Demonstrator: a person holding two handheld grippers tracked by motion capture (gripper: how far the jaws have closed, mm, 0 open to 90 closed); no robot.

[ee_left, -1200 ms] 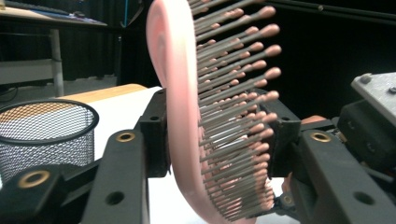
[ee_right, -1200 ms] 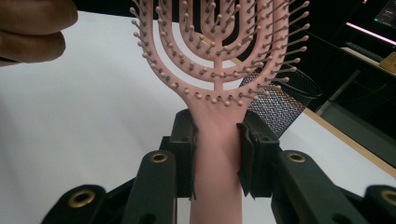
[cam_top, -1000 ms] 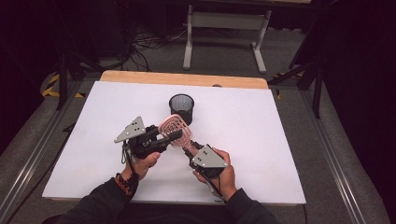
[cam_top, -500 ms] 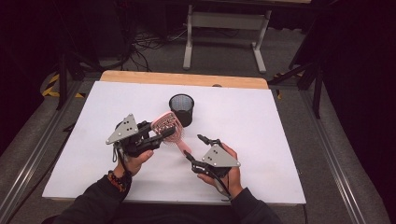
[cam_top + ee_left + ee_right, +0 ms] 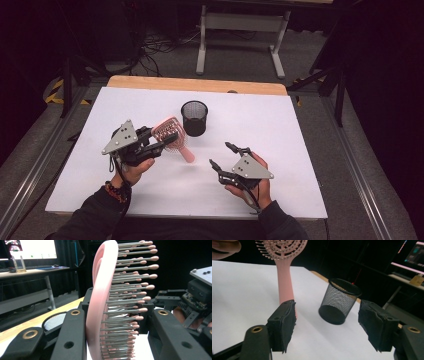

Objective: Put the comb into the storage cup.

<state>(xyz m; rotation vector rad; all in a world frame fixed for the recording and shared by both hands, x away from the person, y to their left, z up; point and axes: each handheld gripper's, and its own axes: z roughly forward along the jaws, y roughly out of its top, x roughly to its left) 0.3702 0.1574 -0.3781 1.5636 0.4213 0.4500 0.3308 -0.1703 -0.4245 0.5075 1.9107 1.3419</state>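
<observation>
One pink hairbrush [image 5: 172, 138] sits clamped by its head in the left claw [image 5: 162, 141], handle slanting toward the right claw [image 5: 223, 156], which gapes wide and empty. One black mesh cup [image 5: 194, 118] stands on the counter [image 5: 280, 125] just beyond both.

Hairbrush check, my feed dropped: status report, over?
Left claw shut on hairbrush, head clamped. Right claw open, holding nothing. Mesh cup upright beside the brush; nothing between them.

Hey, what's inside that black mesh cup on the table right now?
Nothing visible: the right gripper view looks through the mesh cup to a bare bottom. The high view shows a dark mouth, its floor hidden. The pink hairbrush stays outside, in the left gripper.
</observation>
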